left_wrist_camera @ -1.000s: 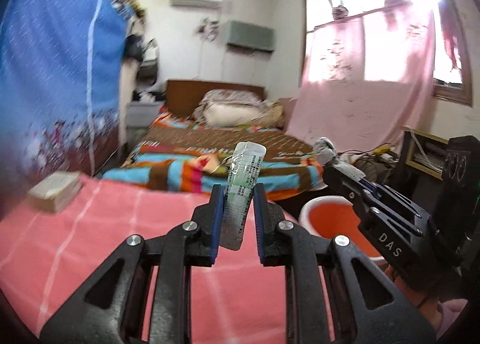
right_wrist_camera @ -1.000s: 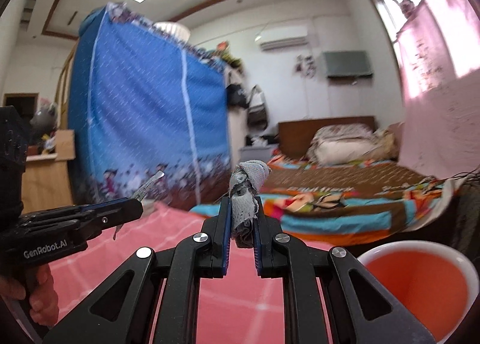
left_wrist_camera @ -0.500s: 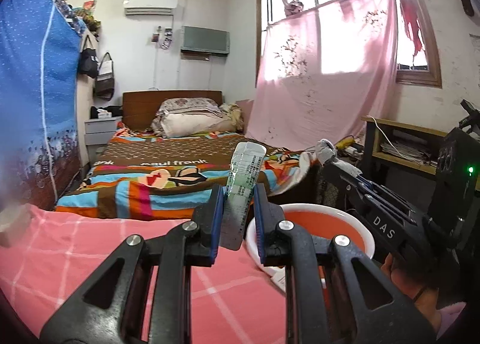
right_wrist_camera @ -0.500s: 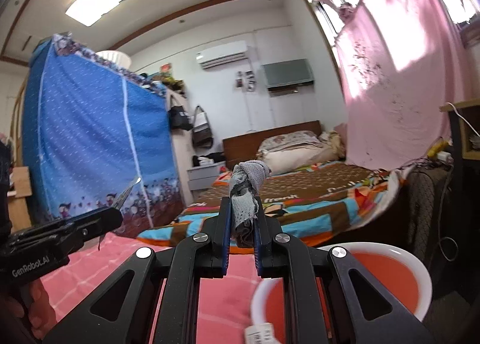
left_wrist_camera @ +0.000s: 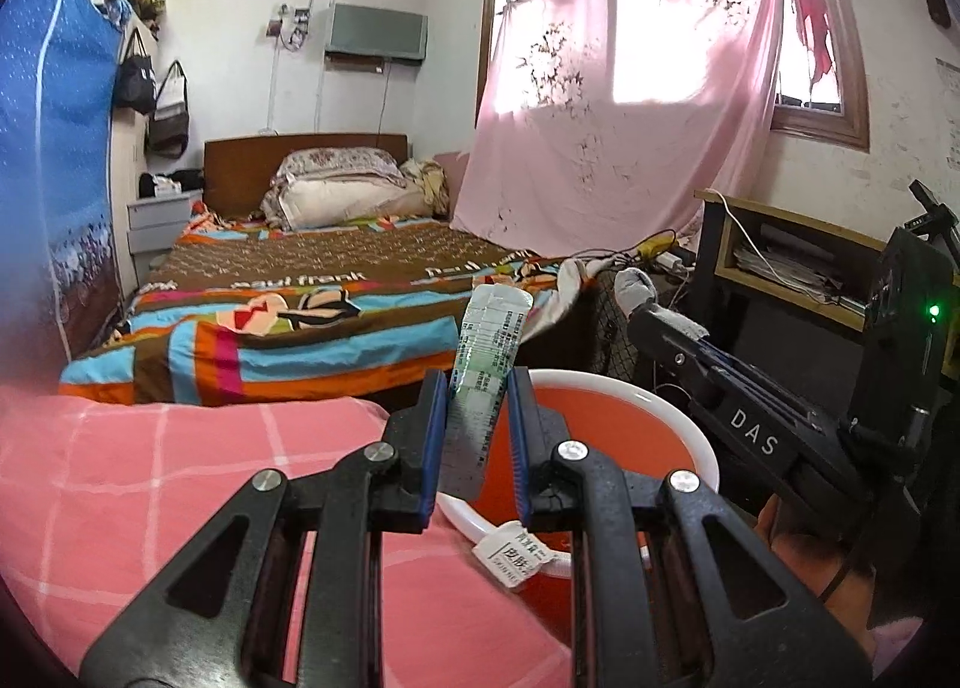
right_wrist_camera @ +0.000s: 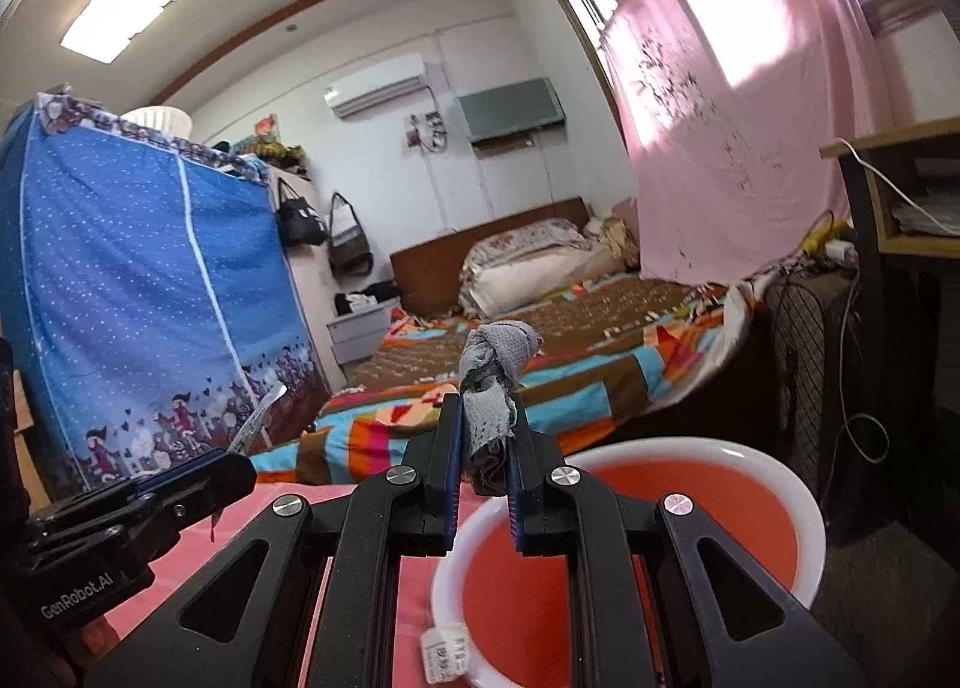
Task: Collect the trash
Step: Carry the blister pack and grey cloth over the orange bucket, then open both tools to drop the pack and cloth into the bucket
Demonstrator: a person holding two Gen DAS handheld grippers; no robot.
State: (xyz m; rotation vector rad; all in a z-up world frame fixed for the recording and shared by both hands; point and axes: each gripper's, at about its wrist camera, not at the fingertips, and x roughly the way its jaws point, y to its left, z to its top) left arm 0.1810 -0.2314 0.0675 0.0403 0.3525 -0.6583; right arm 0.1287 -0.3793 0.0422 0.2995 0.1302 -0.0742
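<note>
My left gripper (left_wrist_camera: 477, 436) is shut on a flattened white and green tube (left_wrist_camera: 487, 364) that stands upright between the pads, just over the near rim of the red bin (left_wrist_camera: 624, 436). My right gripper (right_wrist_camera: 483, 448) is shut on a knotted grey rag (right_wrist_camera: 495, 370), held above the near left rim of the same white-rimmed red bin (right_wrist_camera: 660, 514). In the left wrist view the right gripper (left_wrist_camera: 648, 304) shows at the right with the rag at its tip. In the right wrist view the left gripper (right_wrist_camera: 237, 457) shows at the left.
A pink checked tablecloth (left_wrist_camera: 150, 484) covers the table beside the bin. A paper label (left_wrist_camera: 516, 556) hangs on the bin's rim. A bed with a striped cover (left_wrist_camera: 288, 316) lies beyond. A dark desk with shelves (left_wrist_camera: 798, 268) stands at the right, a blue wardrobe (right_wrist_camera: 132, 280) at the left.
Both grippers have swung right from over the pink table toward the red bin, which now sits close under their tips. Each still holds its piece of trash.
</note>
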